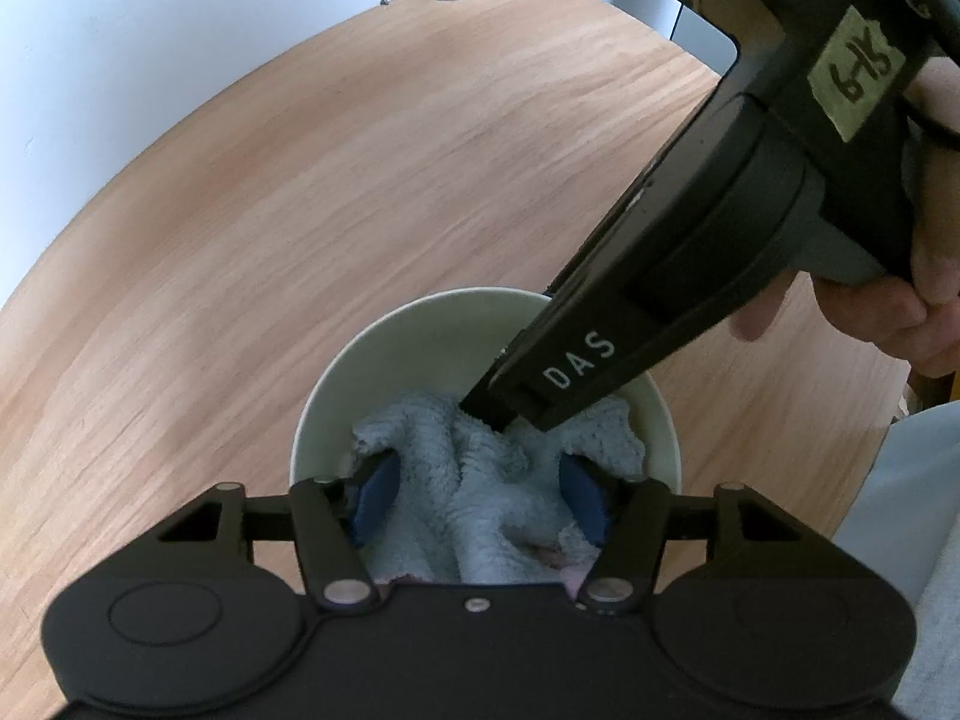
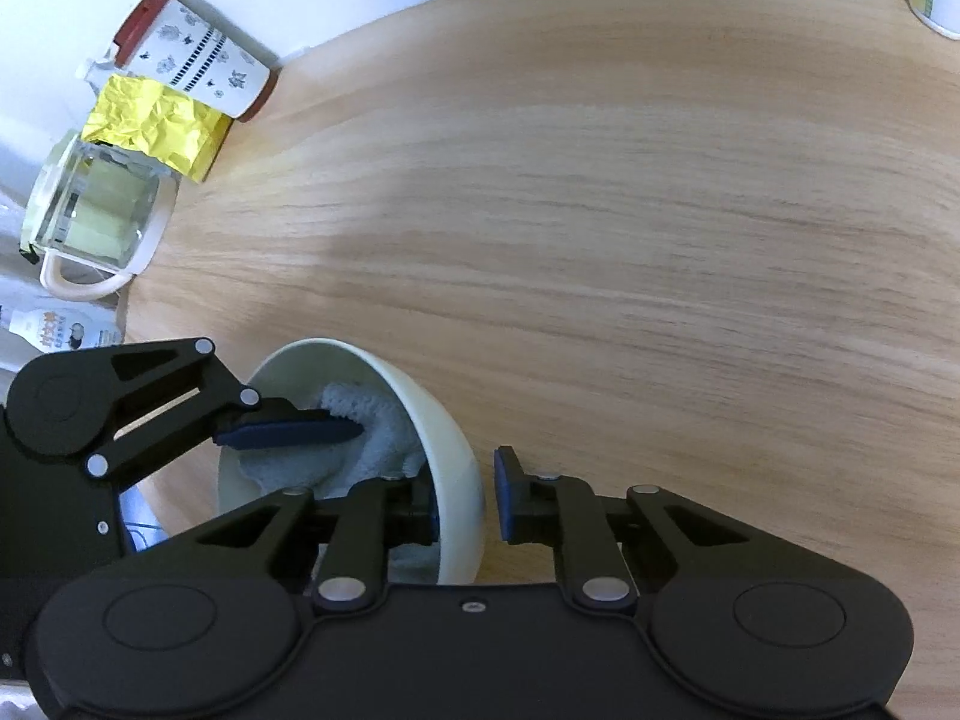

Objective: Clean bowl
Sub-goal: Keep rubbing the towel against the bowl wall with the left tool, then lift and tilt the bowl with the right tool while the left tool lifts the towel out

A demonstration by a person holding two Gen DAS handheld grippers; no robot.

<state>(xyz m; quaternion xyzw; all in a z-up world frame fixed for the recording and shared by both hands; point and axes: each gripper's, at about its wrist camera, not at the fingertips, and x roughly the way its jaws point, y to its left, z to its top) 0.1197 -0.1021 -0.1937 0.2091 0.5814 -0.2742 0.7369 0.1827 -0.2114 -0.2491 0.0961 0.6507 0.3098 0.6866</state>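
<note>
the wooden table [image 2: 600, 180] fills most of both views. at the lower middle of each frame sits the cream bowl [image 1: 420, 348], a pale blue cloth [image 1: 474, 480] bunched inside it. the left gripper [image 1: 477, 495] reaches into the bowl, its blue pads spread partly apart with the cloth bunched between them. the right gripper [image 2: 465, 498] straddles the bowl's wall, one pad inside, one outside with a small gap. a patterned cup [image 2: 198, 60], yellow wrapper [image 2: 156, 126] and glass jug [image 2: 96, 210] sit upper left in the right wrist view.
</note>
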